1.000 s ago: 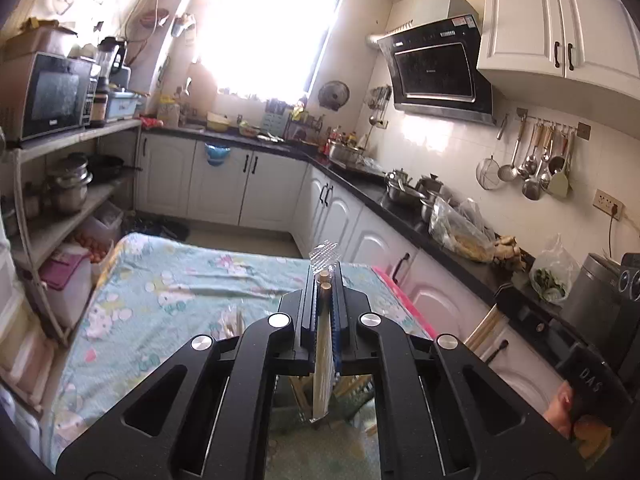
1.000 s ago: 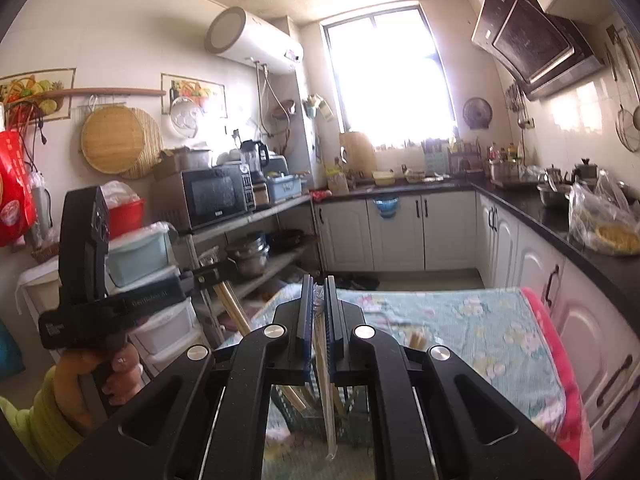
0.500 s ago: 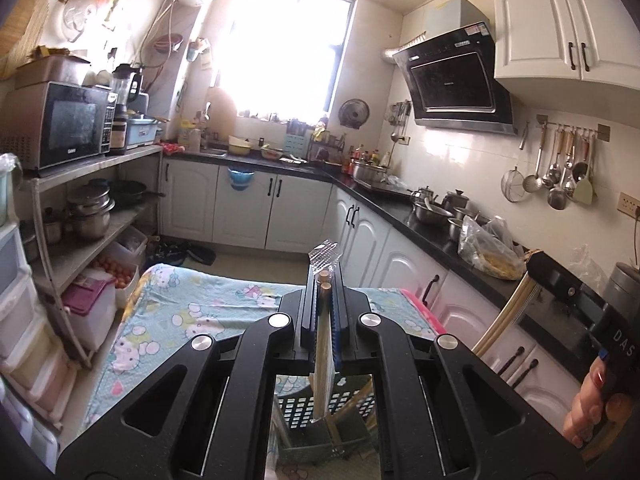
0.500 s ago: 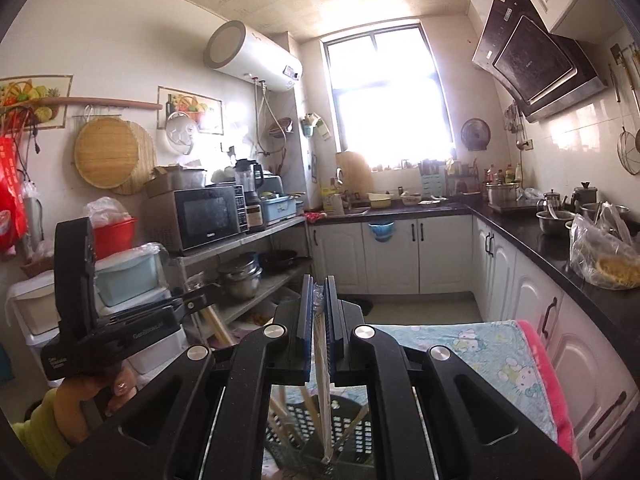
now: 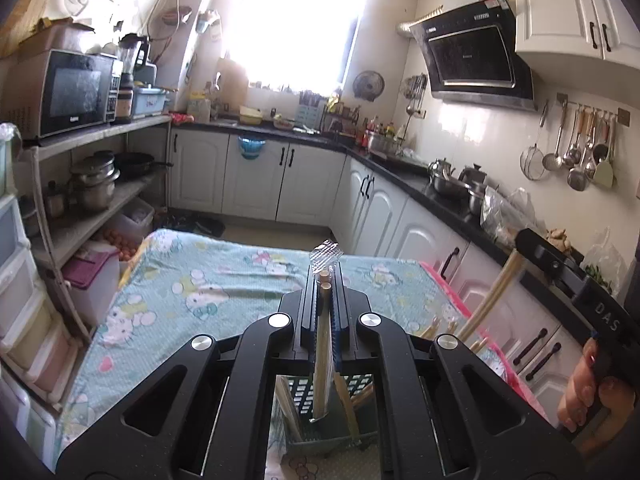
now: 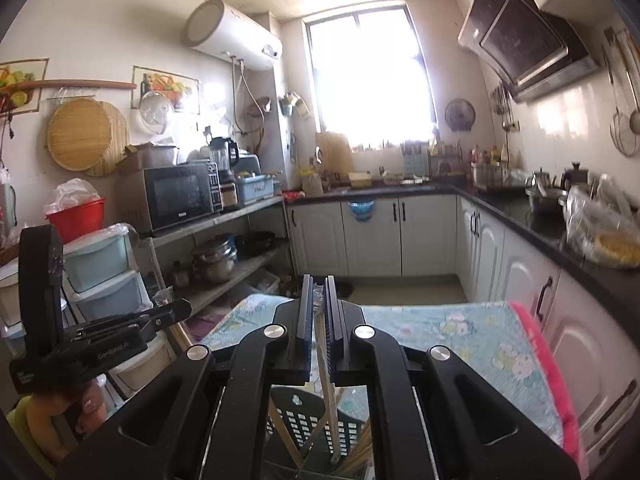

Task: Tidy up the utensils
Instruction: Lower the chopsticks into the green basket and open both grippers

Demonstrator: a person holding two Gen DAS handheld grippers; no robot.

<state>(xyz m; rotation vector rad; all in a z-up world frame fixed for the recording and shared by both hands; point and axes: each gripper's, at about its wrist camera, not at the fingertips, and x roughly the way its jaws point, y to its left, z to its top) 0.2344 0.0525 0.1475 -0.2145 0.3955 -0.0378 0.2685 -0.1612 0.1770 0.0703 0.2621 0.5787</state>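
**Both grippers clamped on wrapped chopsticks over the basket**

Left gripper [image 5: 325, 280] is pressed shut on one clear-wrapped pair of chopsticks [image 5: 321, 364], two wooden tips being countable at its top; the pair's lower end is seen inside the green slotted basket [image 5: 306, 394] on the cartoon-print tablecloth [image 5: 224, 276]. Right gripper [image 6: 319, 292] is likewise pinched on one wrapped pair [image 6: 331, 408] hanging into the same basket, where several loose chopsticks are leaned. "DAS" is read on the right gripper's handle; the lettering on the other handle is too blurred to be read.
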